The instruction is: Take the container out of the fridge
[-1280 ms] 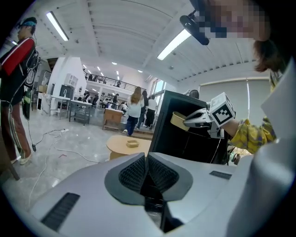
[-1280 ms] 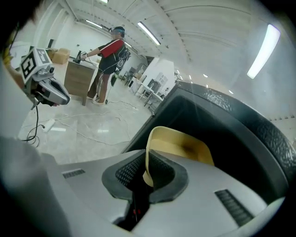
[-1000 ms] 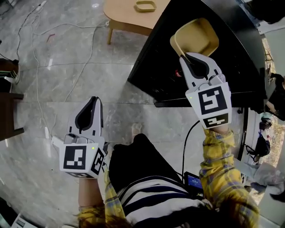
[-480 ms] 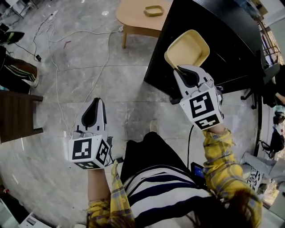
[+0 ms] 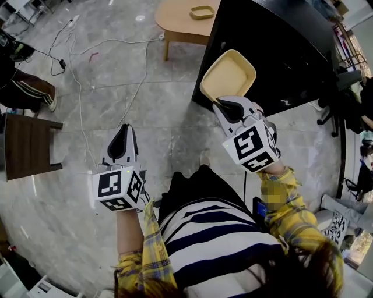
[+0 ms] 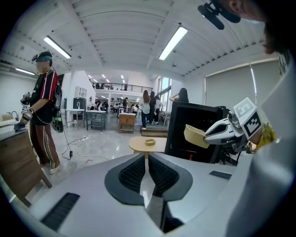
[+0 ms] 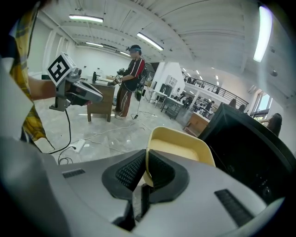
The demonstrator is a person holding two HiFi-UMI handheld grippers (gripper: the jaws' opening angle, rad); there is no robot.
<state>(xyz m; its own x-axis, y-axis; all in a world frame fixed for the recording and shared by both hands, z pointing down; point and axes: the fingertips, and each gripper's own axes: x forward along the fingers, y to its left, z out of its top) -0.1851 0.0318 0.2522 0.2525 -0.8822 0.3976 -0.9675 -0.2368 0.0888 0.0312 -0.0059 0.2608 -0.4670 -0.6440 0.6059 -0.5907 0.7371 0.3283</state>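
A shallow yellow container (image 5: 228,74) hangs in the air in front of the black fridge (image 5: 280,46), clear of it. My right gripper (image 5: 220,106) is shut on the container's near rim. In the right gripper view the rim (image 7: 147,152) sits pinched between the pads, with the tray's hollow (image 7: 182,148) beyond them. My left gripper (image 5: 121,138) hovers over the floor to the left, shut with nothing in it. From the left gripper view the jaws (image 6: 147,162) meet, and the held container (image 6: 194,135) shows at the right by the fridge (image 6: 182,125).
A round wooden table (image 5: 178,23) with a small yellow tray (image 5: 202,11) stands left of the fridge. Cables (image 5: 81,75) trail across the marble floor. A dark wooden chair (image 5: 29,145) is at the left, and a person (image 6: 44,115) stands beyond it.
My right gripper has carried the container leftward and a little down, away from the fridge front. The left gripper has stayed about where it was.
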